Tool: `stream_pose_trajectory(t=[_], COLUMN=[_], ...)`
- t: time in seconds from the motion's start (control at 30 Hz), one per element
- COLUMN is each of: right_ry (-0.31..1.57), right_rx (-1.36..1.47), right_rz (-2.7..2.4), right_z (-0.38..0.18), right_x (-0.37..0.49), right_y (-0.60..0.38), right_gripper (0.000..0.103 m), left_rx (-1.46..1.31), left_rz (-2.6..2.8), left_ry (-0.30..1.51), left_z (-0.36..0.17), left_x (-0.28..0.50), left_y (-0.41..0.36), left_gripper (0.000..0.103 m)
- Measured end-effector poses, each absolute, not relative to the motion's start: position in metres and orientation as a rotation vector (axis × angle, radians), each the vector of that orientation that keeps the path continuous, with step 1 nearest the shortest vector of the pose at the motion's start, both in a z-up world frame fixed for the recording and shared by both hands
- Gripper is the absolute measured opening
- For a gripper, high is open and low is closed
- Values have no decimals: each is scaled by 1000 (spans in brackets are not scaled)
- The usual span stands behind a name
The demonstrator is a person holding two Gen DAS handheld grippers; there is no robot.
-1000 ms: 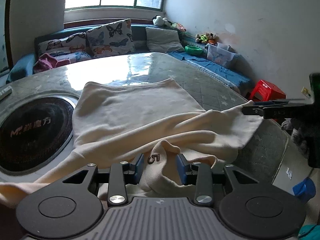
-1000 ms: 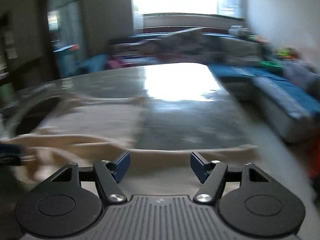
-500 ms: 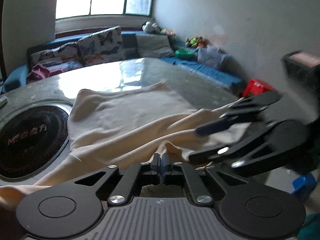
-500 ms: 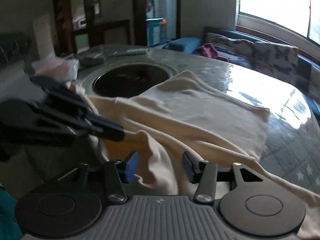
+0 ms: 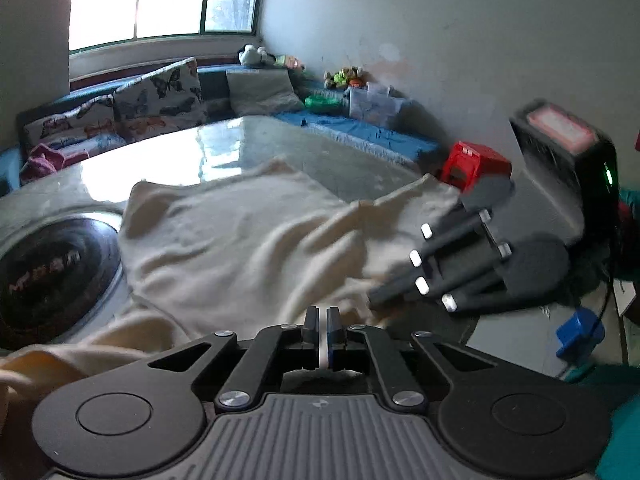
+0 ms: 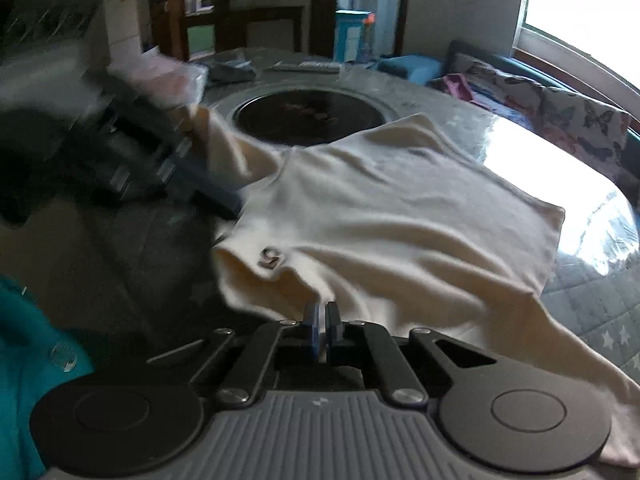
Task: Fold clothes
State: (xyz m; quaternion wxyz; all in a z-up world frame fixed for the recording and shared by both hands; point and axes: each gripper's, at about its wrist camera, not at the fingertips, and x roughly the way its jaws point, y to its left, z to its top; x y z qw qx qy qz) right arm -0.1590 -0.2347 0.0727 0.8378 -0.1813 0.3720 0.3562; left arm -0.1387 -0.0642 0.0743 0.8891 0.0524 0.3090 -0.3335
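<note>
Cream garment [image 5: 248, 236] lay spread over your round grey table [image 5: 352, 160], one edge reaching the dark round cooktop [image 5: 44, 276] set into the tabletop and the near edge bunched up toward you. Your left gripper [image 5: 322, 330] had its jaws pinched together on a thin fold of that near edge, a pale sliver of cloth showing between the blue pads. Your right gripper [image 6: 321, 330] had just been closing, and its jaws too were clamped on the garment's hem, beside a small dark "5" mark [image 6: 270, 258] on the cloth. From the left wrist view you could see the right gripper [image 5: 404, 292] coming in from the right, blurred, its fingers lying on the fabric near your left one. From the right wrist view the left gripper [image 6: 216, 200] appeared at the left, also blurred, at the garment's edge near the cooktop [image 6: 308, 118]. Beyond the table stood a blue sofa [image 5: 360, 136] with butterfly cushions [image 5: 160, 92] under a bright window [image 5: 160, 0], and a red stool [image 5: 476, 164] by the wall.
</note>
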Motion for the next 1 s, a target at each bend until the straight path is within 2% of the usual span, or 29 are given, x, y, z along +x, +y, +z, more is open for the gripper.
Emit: stream_pose_trajectory(t=[0.23,0.33,0.4,0.47,0.57,0.6,0.67,0.7,0.83,0.93,1.0], right_ry=[817,798,789,786,810,825,830,832,818,873,892], right_rx=[-394,-391,-388,-384,-365,-360,-343,-336,-348,-372,-352], right_rz=[790,761,735,710,680,677,688,694,724,737,744], right_z=[73,78,79,78,68,64,63,63,76,66,66], right_x=[-166,-164,-163,-161,-153,-151,-151,-151,-165,-168,-168], right_y=[-236,-240,-243,-246,-245,-244,-246,-247,-255,-257,-260], right_gripper=[3,17,32,36,35,30,13,12,11,12,21], left_rx=[81,114,105,101,103,106,105,99,73,67,85], left_rz=[-647,-665,-681,-690,-693,-692,-684,-684,-686,-695,-709], left_ry=[668,683,704,710,722,726,732,730,702,712,731], left_z=[61,51,46,44,41,40,40,41,50,47,40], left_x=[-106,-100,-98,-99,-100,-100,-101,-102,-102,-94,-94], left_y=[-86,-99,-102,-101,-100,-100,-99,-98,-94,-103,-112], left_gripper=[6,7,7,7,13,14,15,15,27,27,27])
